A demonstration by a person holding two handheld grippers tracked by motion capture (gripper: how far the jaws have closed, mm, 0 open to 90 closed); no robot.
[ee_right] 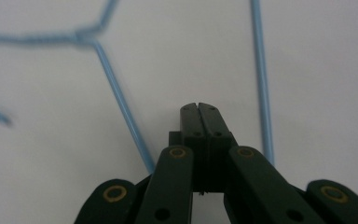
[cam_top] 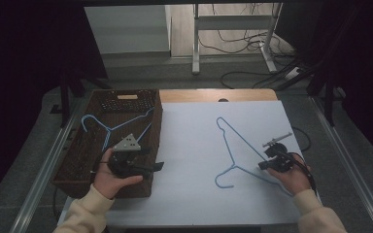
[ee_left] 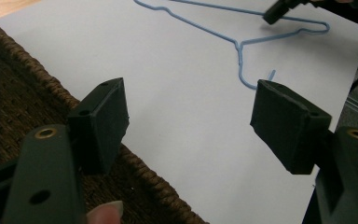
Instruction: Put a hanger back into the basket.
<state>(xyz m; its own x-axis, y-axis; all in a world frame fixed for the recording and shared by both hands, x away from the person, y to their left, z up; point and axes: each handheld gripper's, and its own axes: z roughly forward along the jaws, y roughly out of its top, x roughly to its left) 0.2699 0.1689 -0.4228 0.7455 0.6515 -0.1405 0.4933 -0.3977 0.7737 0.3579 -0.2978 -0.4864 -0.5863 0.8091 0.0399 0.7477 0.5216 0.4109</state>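
The right hand-held gripper is seen in the high view at the right side of the white counter, carried in the right hand. Its jaws are pressed together with nothing between them; in the right gripper view the two pads are seen meeting face to face above the counter surface. A blue wire hanger lies flat on the counter, hook end toward the near edge, and the closed tip of the right hand-held gripper is placed inside the hanger's triangle, between two of its wire sides, close to the wire; actual contact cannot be told. The left hand-held gripper is held in the left hand over the near right part of a brown woven basket, which stands at the left edge of the counter. Its jaws are spread wide and nothing is gripped; in the left gripper view the counter and the basket rim are seen through the gap, with the hanger on the counter farther off. A second blue hanger rests in the basket, beyond the left hand-held gripper and apart from its jaws.
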